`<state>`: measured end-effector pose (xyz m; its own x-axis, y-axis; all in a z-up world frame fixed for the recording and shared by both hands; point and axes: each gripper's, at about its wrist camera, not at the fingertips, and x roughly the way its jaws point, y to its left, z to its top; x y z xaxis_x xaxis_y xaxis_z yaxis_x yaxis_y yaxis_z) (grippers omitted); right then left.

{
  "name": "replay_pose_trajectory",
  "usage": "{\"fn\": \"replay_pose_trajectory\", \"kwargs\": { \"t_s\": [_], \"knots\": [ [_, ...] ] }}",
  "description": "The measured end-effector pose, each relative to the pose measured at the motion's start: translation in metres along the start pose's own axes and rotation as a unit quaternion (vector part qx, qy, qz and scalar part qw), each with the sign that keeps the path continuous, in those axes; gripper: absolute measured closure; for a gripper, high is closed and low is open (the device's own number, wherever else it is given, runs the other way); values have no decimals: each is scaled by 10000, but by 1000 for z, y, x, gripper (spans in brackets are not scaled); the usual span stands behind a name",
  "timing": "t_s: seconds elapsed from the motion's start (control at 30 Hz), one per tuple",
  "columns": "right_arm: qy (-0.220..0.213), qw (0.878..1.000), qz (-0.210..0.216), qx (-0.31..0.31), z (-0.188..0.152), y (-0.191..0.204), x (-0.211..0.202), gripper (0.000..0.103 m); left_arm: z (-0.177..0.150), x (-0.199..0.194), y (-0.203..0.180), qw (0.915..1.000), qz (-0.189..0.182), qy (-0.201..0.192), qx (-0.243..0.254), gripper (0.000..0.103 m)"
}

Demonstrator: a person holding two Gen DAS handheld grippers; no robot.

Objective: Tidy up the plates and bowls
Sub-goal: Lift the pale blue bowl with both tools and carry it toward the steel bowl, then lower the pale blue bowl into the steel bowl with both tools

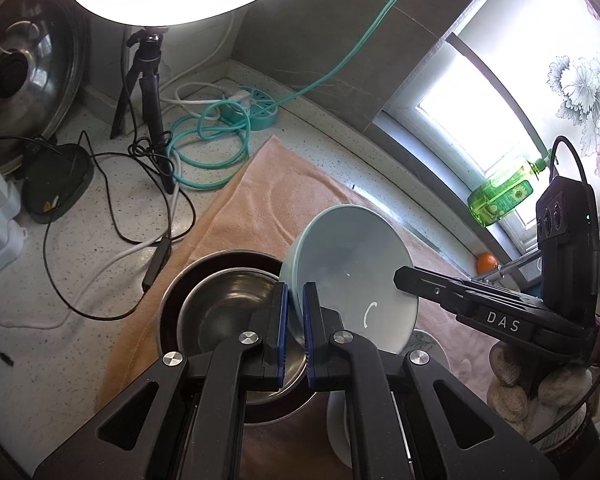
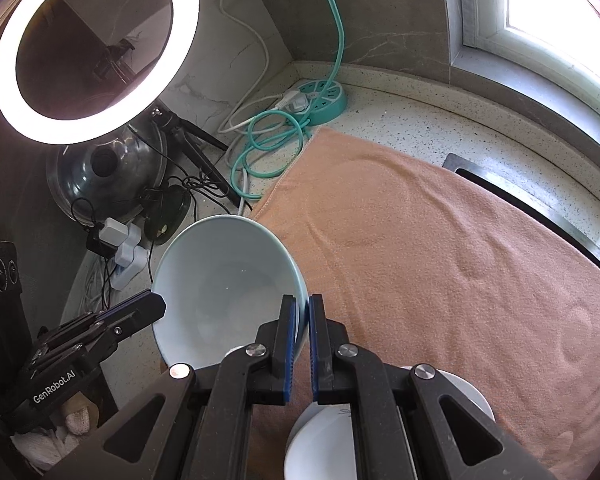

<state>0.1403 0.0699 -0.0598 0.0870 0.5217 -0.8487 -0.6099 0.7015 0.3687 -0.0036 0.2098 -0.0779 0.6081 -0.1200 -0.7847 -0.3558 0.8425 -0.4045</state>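
Nearest you, your left claw [image 1: 295, 322] is clamped on the rim of the pale blue bowl [image 1: 352, 276], and your right claw [image 2: 302, 334] pinches the opposite rim of the same bowl [image 2: 224, 280], so both claws hold it tilted in the air above the peach towel [image 2: 440, 260]. In the left wrist view, your right claw [image 1: 404, 278] reaches in from the right, its tip at the bowl's edge, with your gloved hand [image 1: 540, 384] behind it.

Just under the left claw sits a steel bowl [image 1: 228, 312] nested inside a dark larger bowl [image 1: 180, 300]; the lifted bowl's lower edge hangs close above their right rim. A white bowl [image 2: 328, 432] rests on the towel directly beneath the right claw, partly hidden by its arms.

Further out, the speckled worktop [image 1: 100, 280] carries a tangle of black and white cables [image 1: 112, 220], a white plug block [image 2: 120, 240] and a tripod [image 1: 152, 92] holding the lit ring light [image 2: 96, 52]. Beyond them lie a coiled teal cable [image 1: 204, 148], a round teal power strip [image 2: 320, 100] and a large steel lid [image 1: 20, 76] leaning at the wall. By the window stands a green bottle [image 1: 504, 196], with an orange [image 1: 486, 262] below it.
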Motion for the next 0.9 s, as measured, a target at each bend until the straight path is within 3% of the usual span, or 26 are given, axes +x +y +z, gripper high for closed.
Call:
{"fn": "replay_pose_trajectory", "kwargs": {
  "t_s": [0.9],
  "knots": [
    [520,9982,100,-267,-15,43,48,97,-19,-8,51,9986,207,198,-450,97]
  ]
}}
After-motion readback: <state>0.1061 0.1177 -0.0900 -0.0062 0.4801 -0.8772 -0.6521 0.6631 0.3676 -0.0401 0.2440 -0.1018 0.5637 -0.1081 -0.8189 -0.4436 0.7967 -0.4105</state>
